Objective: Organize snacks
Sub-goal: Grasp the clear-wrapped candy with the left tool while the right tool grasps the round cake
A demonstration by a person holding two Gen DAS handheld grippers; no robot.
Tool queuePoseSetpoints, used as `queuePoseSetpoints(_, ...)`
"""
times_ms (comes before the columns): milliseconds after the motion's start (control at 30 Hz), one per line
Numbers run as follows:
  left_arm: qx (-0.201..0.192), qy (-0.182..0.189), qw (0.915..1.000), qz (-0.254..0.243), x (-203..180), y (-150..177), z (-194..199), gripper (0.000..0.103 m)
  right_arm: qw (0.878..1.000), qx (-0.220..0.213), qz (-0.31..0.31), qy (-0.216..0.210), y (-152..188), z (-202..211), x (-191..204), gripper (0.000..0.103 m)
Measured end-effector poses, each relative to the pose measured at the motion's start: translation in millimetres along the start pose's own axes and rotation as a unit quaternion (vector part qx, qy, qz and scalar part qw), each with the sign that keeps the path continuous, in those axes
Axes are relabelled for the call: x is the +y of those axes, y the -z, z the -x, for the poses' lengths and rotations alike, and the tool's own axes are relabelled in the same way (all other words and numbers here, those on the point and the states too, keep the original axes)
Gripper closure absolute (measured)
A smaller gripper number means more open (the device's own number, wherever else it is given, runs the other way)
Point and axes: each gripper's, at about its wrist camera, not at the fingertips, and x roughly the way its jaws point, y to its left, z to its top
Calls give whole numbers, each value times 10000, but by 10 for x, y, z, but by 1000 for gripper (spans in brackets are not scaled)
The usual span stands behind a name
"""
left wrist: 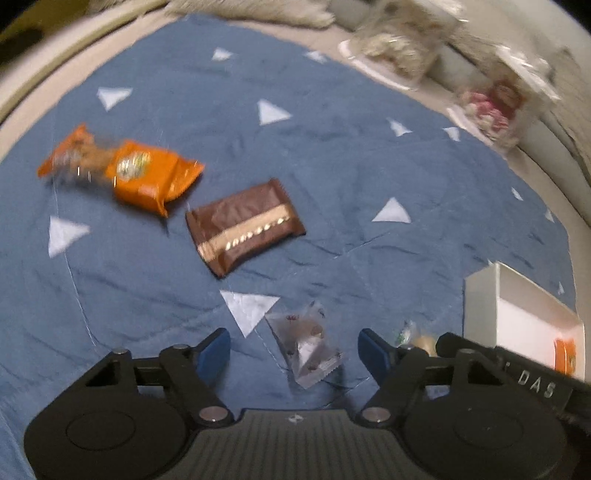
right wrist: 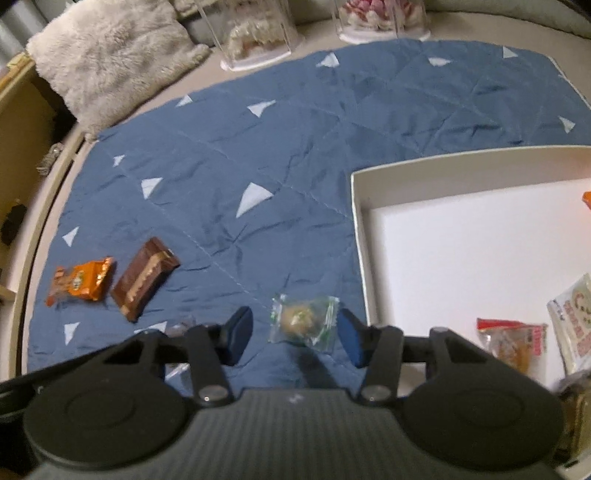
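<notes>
Between the blue pads of my left gripper point(left wrist: 293, 354) lies a small clear and silver snack packet point(left wrist: 306, 343) on the blue quilt; the pads stand apart from it on both sides, so the gripper is open. My right gripper point(right wrist: 295, 338) is open around a clear packet point(right wrist: 303, 323) with green edges and a round biscuit inside, with a small gap at each side. An orange packet point(left wrist: 125, 173) and a brown packet point(left wrist: 245, 227) lie further out to the left. The white box point(right wrist: 461, 240) sits at the right and holds a red packet point(right wrist: 511, 343) and a white packet point(right wrist: 572, 325).
The blue quilt point(right wrist: 332, 129) with pale triangles covers the surface. A fluffy cushion point(right wrist: 110, 55) and two clear display cases point(right wrist: 258, 33) stand along the far edge. The right gripper's black body point(left wrist: 517, 373) shows in the left wrist view, close beside the box point(left wrist: 517, 314).
</notes>
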Motion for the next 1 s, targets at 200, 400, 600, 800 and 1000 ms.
queuePoseSetpoints(200,137,-99,9991,386,-12,-14,-161,31,9996,157,32,239,-33,-216,33,54)
queuePoseSetpoints(400,156,-229,9989,385,-89,-9,-230,34,9974,108,445,560,2,-333,205,57)
queuePoseSetpoints(600,85,-301,9984,476,-86,-12,-228,49,9924,84,969,751,46,-428,328,60)
queuePoseSetpoints(800,102,-213,9990,385,-113,-9,-245,60,9863,15,1502,683,111,-467,388,63)
queuePoseSetpoints(1000,70,-145,9992,357,-126,-29,-234,69,9878,-1,1462,527,89,-426,350,69)
